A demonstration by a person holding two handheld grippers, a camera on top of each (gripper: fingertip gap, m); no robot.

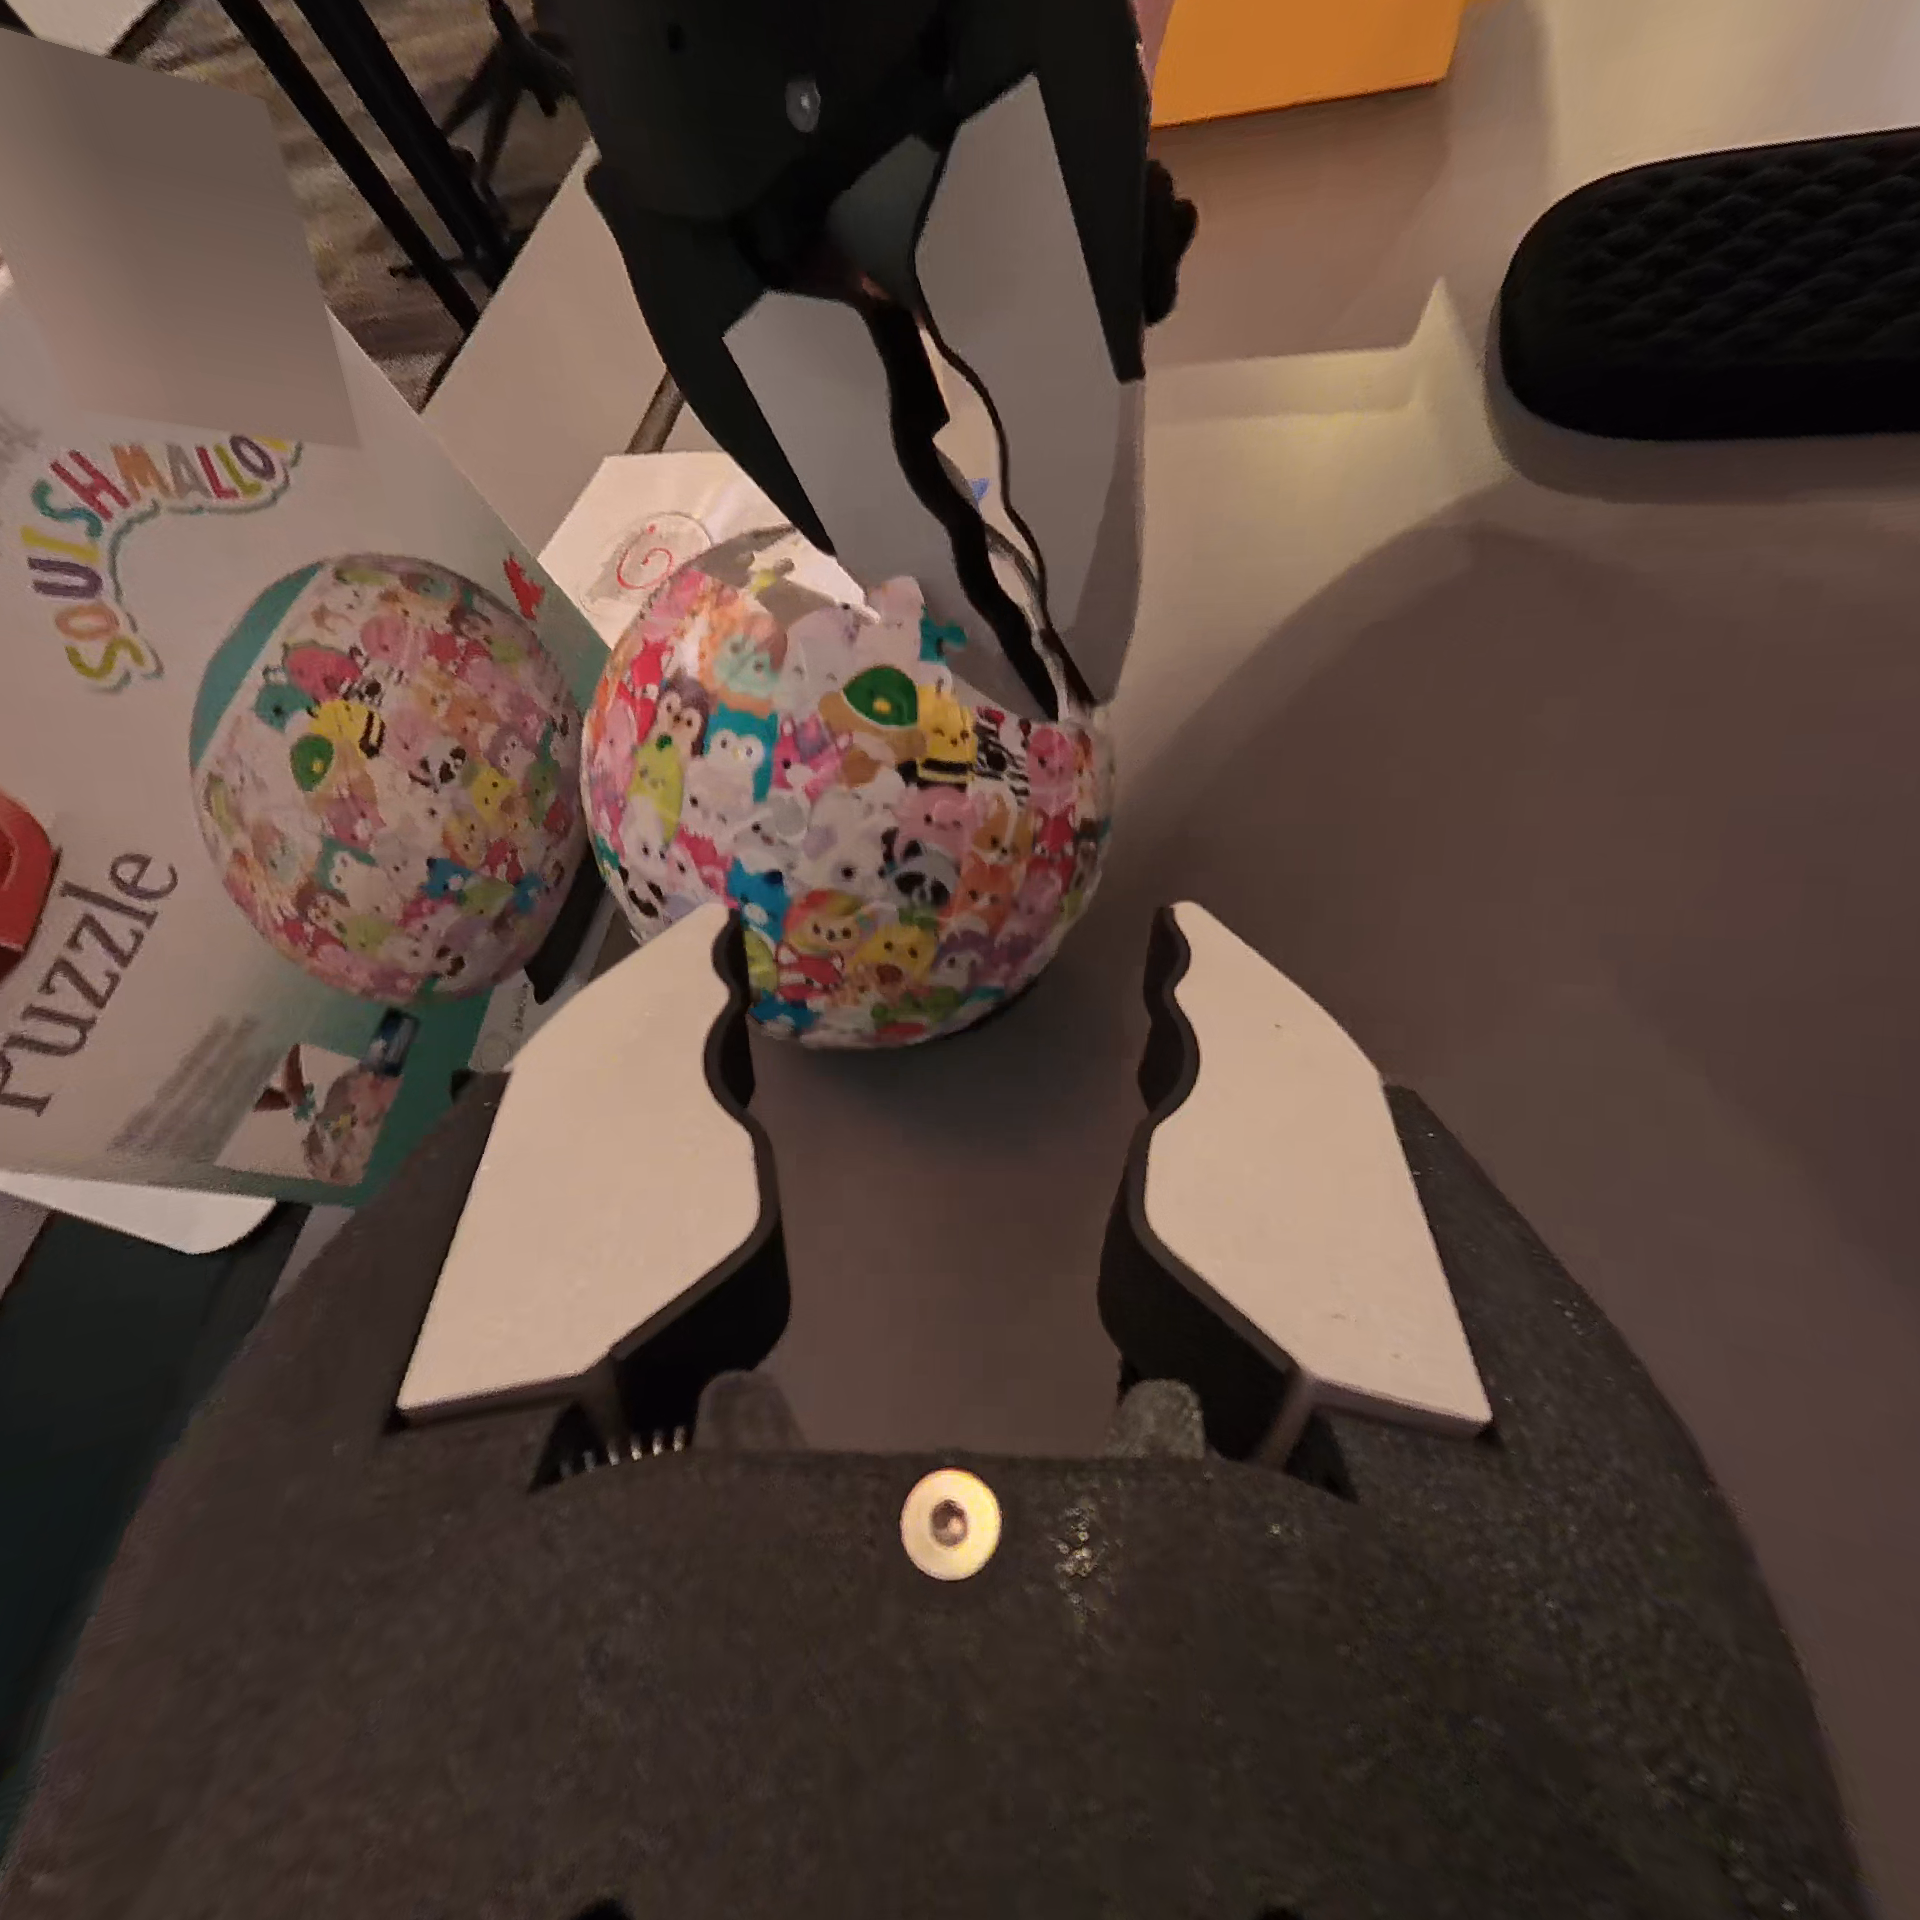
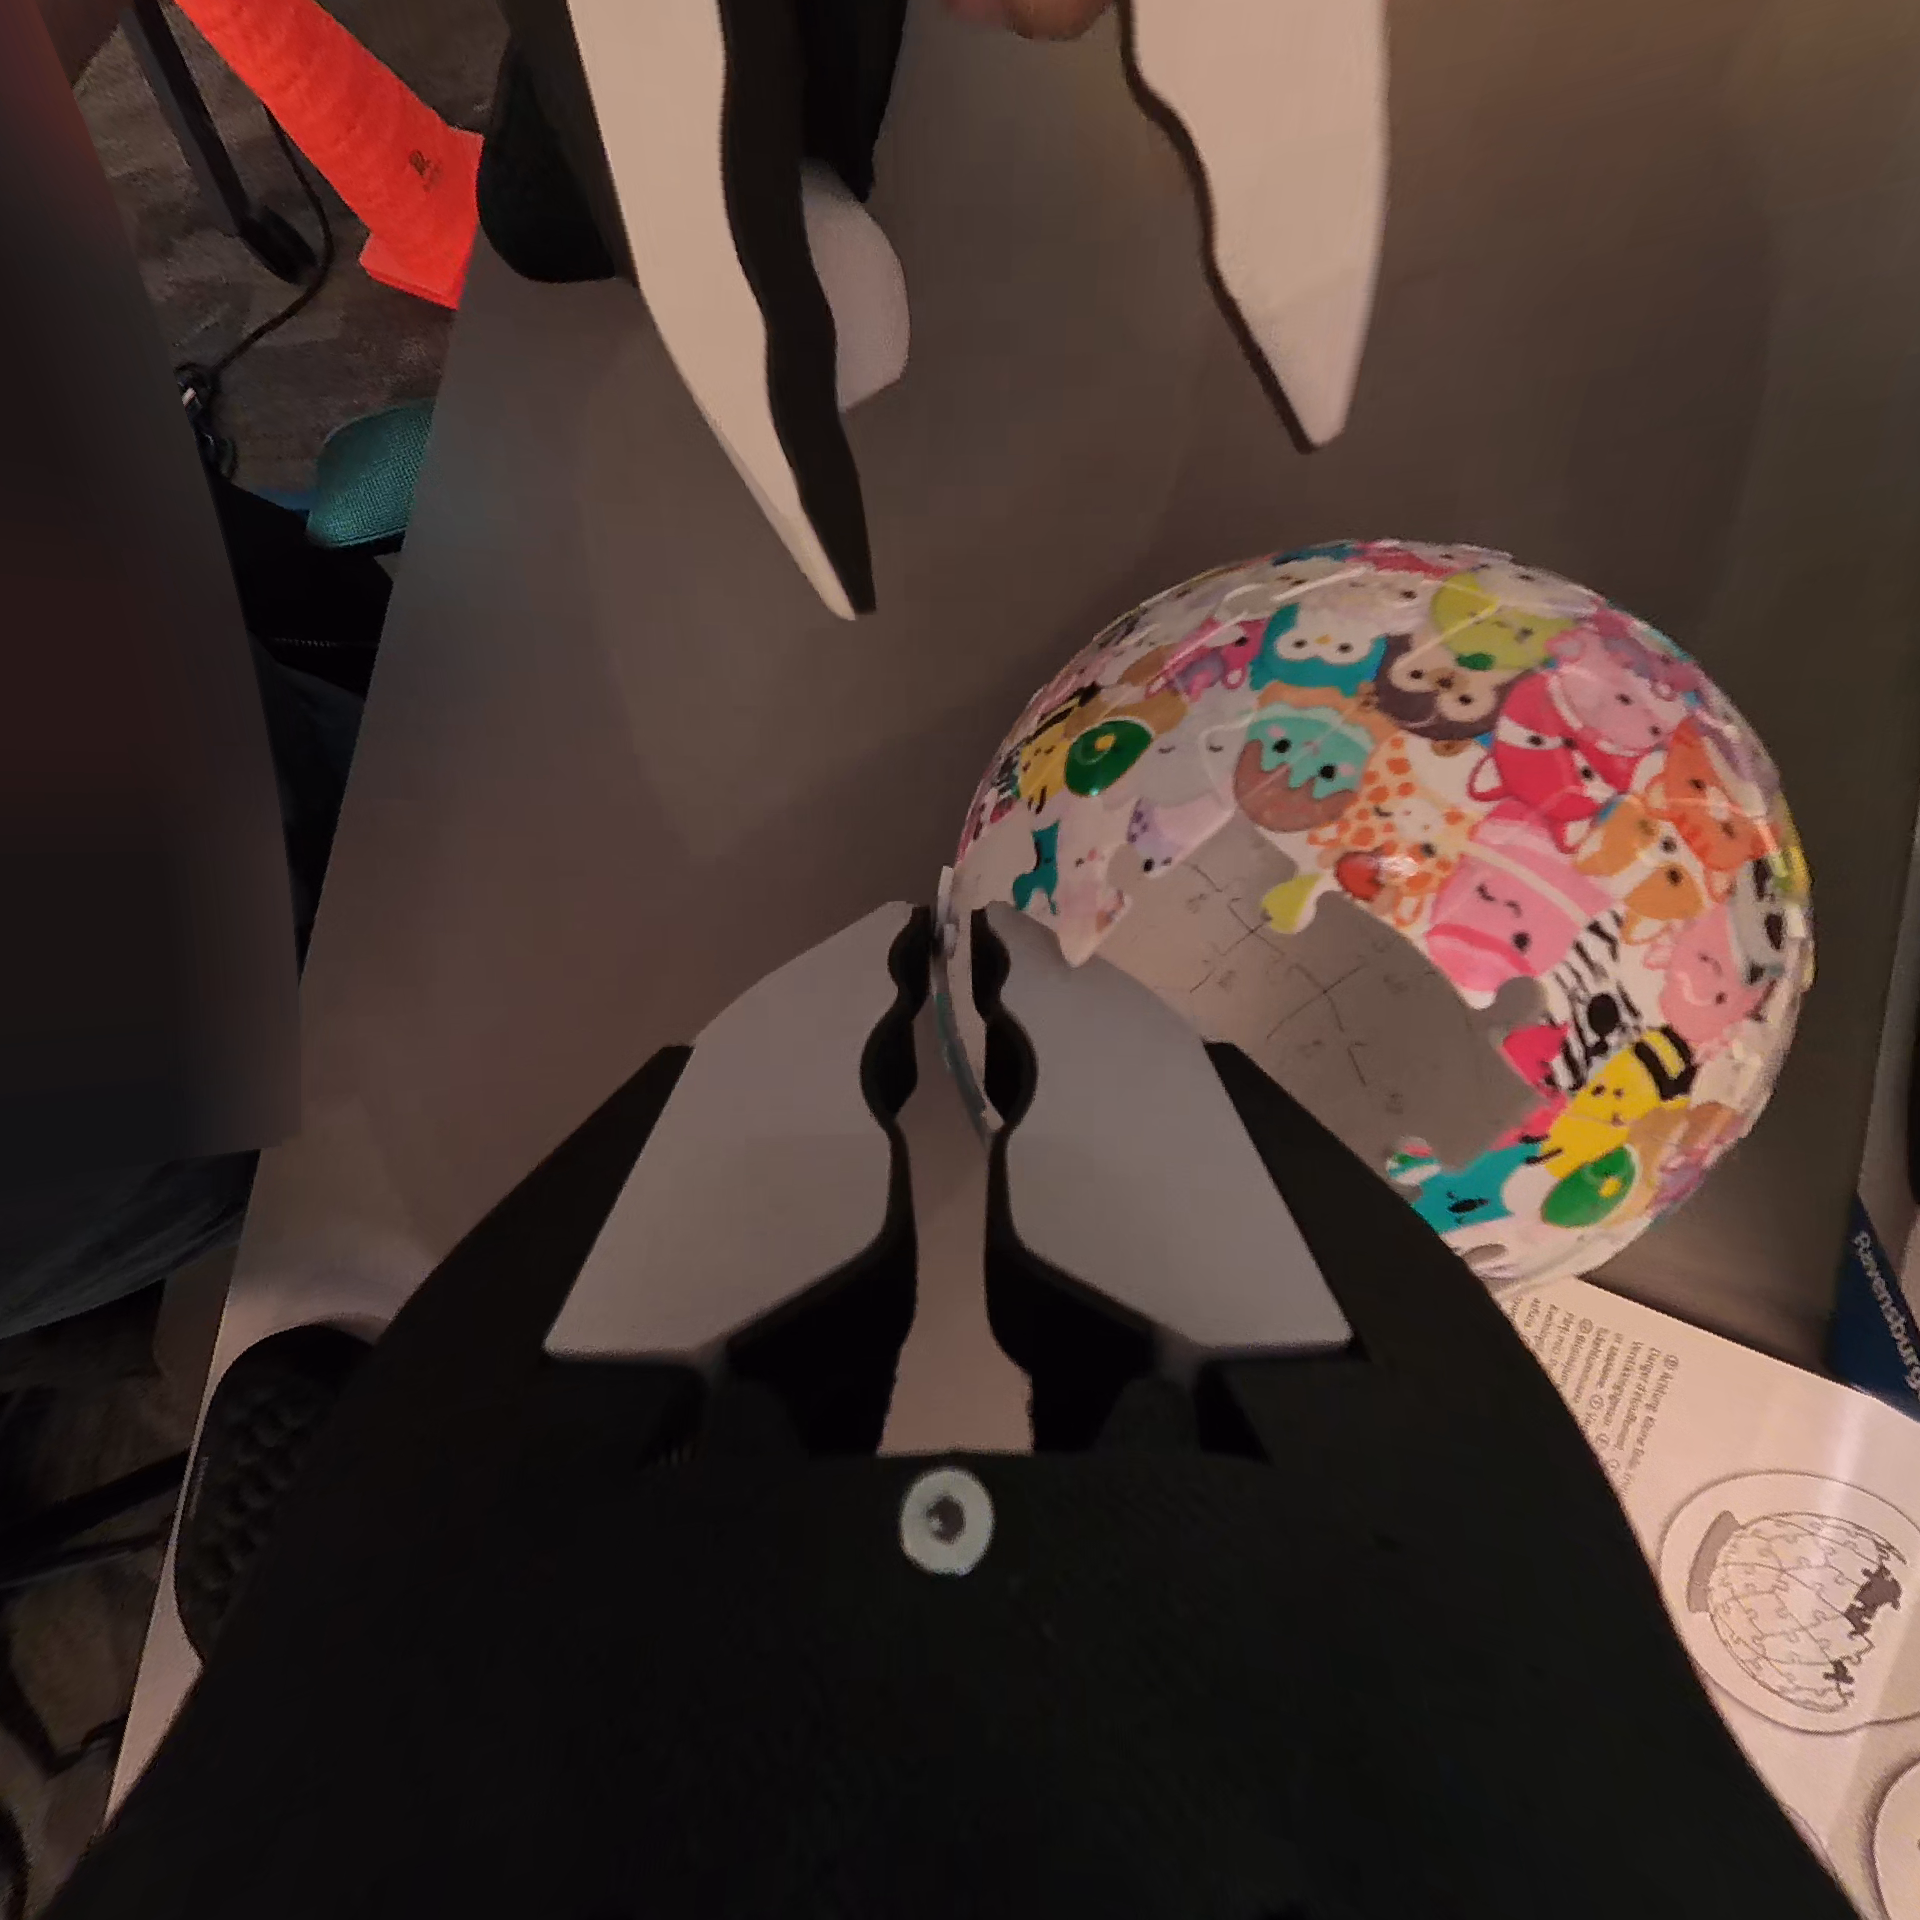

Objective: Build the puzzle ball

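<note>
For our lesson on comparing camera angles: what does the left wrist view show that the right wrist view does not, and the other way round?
Only the left wrist view shows the puzzle box with its ball picture, a black padded rest and a yellow box. Only the right wrist view shows the hole in the ball, the thin piece in the right gripper, and an orange cone. Both show the puzzle ball, the open left gripper, the instruction sheet and the grey table.

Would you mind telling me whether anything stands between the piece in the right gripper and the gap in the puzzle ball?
Nothing visible does. The right gripper holds the puzzle piece edge-on just beside the opening in the puzzle ball; the open left gripper stands off.
</note>
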